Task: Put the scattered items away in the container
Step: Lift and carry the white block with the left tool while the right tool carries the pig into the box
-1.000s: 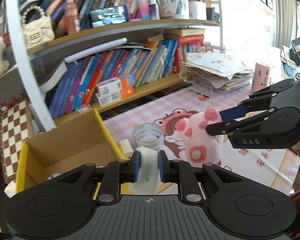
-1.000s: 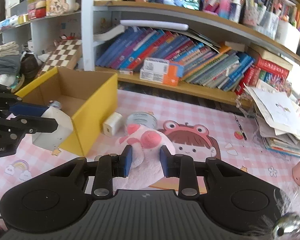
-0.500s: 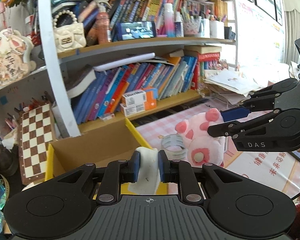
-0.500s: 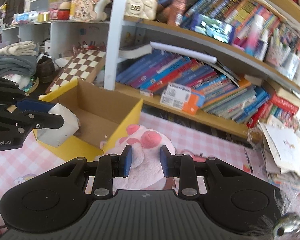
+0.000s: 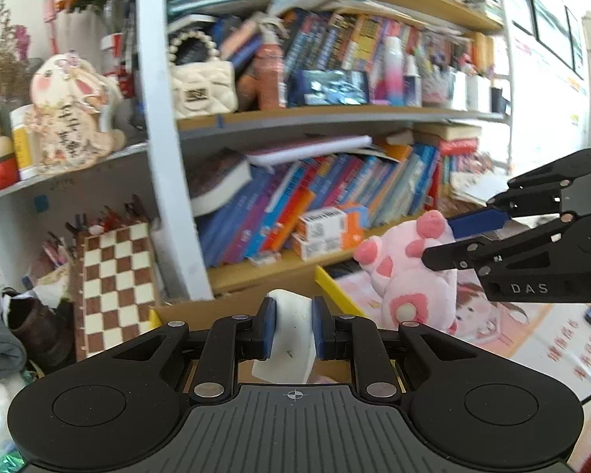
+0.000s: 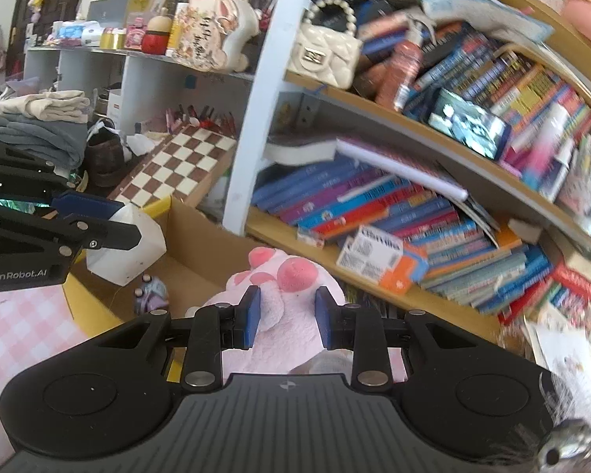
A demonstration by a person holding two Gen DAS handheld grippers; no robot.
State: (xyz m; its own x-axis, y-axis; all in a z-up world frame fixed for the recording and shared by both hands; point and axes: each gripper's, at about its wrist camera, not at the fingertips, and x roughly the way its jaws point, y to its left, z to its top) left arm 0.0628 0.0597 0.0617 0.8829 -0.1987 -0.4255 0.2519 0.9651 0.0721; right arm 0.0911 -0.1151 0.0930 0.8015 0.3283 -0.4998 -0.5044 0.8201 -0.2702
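Cluttered bookshelves behind, right gripper (image 6: 287,317) squeezing the squishy pink plush toy (image 6: 283,307) mid-body, lower centre, left gripper (image 5: 293,329) clamping a light-looking white block (image 5: 287,339), both over the yellow cardboard box (image 6: 201,252).

Lower part of the white angular block (image 5: 289,339) hidden behind the left tongs (image 5: 292,333), body of the pink plush toy (image 6: 283,315) hidden behind the right tongs (image 6: 287,317), spines of the shelved books (image 6: 512,90) blurred, yellow-rimmed cardboard box (image 5: 331,283) mostly covered, small purple figure (image 6: 151,293) too small to identify
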